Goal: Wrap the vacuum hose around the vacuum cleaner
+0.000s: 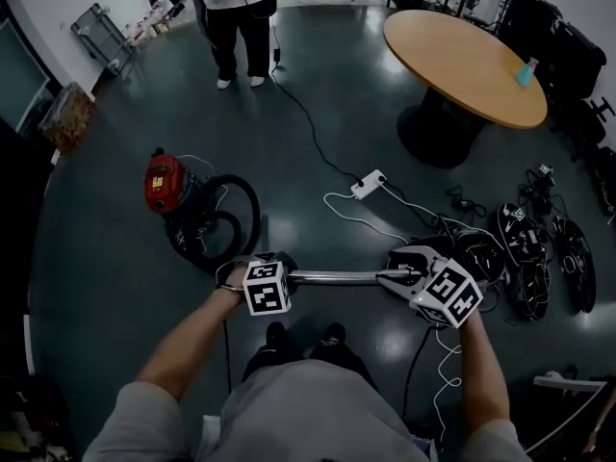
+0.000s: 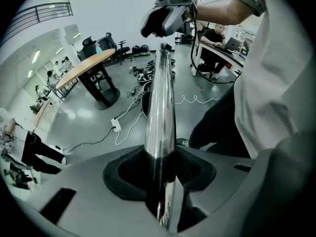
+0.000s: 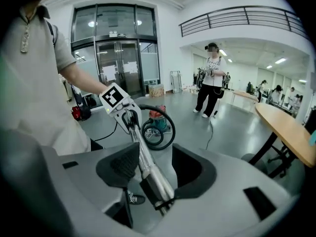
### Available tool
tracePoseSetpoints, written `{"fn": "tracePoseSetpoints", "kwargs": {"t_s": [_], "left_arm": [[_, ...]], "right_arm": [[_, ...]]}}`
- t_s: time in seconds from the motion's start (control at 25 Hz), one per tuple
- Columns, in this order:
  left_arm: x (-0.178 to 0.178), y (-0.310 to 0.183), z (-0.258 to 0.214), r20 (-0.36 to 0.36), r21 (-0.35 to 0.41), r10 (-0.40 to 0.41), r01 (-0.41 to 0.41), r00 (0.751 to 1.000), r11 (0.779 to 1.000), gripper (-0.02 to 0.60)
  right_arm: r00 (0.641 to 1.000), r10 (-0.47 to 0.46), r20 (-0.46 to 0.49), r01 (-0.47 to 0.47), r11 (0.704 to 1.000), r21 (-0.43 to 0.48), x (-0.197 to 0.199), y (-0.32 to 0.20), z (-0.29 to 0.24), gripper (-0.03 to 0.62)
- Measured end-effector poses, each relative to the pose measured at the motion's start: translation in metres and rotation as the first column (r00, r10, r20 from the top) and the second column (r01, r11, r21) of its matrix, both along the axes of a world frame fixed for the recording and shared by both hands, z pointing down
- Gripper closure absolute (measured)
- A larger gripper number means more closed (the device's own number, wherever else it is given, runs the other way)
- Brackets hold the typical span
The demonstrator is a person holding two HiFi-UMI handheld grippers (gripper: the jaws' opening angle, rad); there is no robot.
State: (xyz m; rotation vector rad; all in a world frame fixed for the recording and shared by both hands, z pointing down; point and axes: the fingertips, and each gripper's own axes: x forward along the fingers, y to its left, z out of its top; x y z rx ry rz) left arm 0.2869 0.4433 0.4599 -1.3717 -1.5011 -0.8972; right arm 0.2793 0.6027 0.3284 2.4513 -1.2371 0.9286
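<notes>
One vacuum [image 1: 164, 183], red on top, sits on the dark floor left of centre in the head view. Its one black hose [image 1: 243, 210] lies in two loops on the floor just beside it, not around it. One shiny metal wand [image 1: 337, 277] is held level in front of the person, spanning the two grippers.

The left gripper [image 2: 160, 172] is clamped on the wand, both dark pads pressing its sides. The right gripper [image 3: 150, 169] has the wand's other end between its jaws, but they stand apart: the wand lies against one pad, with a gap to the other.

Below the wand show the person's two shoes [image 1: 306, 336]. One white power strip [image 1: 368, 184] lies on the floor beyond the wand, with a black cable and white cords running from it. A heap of dark gear and cables [image 1: 525, 253] lies at the right. One round wooden table [image 1: 452, 61] stands further off, with one small blue thing [image 1: 525, 72] on it. One other person [image 1: 241, 27] stands at the far side.
</notes>
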Motion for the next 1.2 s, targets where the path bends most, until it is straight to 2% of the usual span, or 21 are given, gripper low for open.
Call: {"fn": "tracePoseSetpoints", "kwargs": {"t_s": [0.16, 0.36, 0.6, 0.72, 0.96, 1.2], "left_arm": [[0.008, -0.009, 0.01, 0.005, 0.002, -0.122, 0.122, 0.993, 0.993, 0.417], [0.017, -0.028, 0.025, 0.018, 0.02, -0.26, 0.259, 0.966, 0.966, 0.417], [0.045, -0.055, 0.042, 0.023, 0.002, -0.375, 0.375, 0.927, 0.927, 0.417], [0.065, -0.071, 0.048, 0.026, -0.021, -0.419, 0.419, 0.908, 0.908, 0.417], [0.099, -0.108, 0.066, 0.059, -0.051, -0.493, 0.496, 0.868, 0.867, 0.416], [0.131, -0.147, 0.09, 0.099, -0.057, -0.574, 0.58, 0.813, 0.813, 0.416]], "right_arm": [[0.996, -0.088, -0.03, 0.089, 0.994, 0.056, 0.006, -0.031, -0.003, 0.398], [0.972, -0.23, -0.045, 0.23, 0.973, -0.002, 0.032, -0.069, 0.007, 0.396], [0.924, -0.383, -0.003, 0.381, 0.919, -0.097, 0.071, -0.106, 0.025, 0.396], [0.889, -0.456, 0.049, 0.457, 0.869, -0.19, 0.095, -0.123, 0.046, 0.396], [0.794, -0.583, 0.171, 0.601, 0.712, -0.363, 0.143, -0.163, 0.091, 0.396], [0.739, -0.636, 0.223, 0.666, 0.64, -0.383, 0.192, -0.206, 0.126, 0.396]]}}
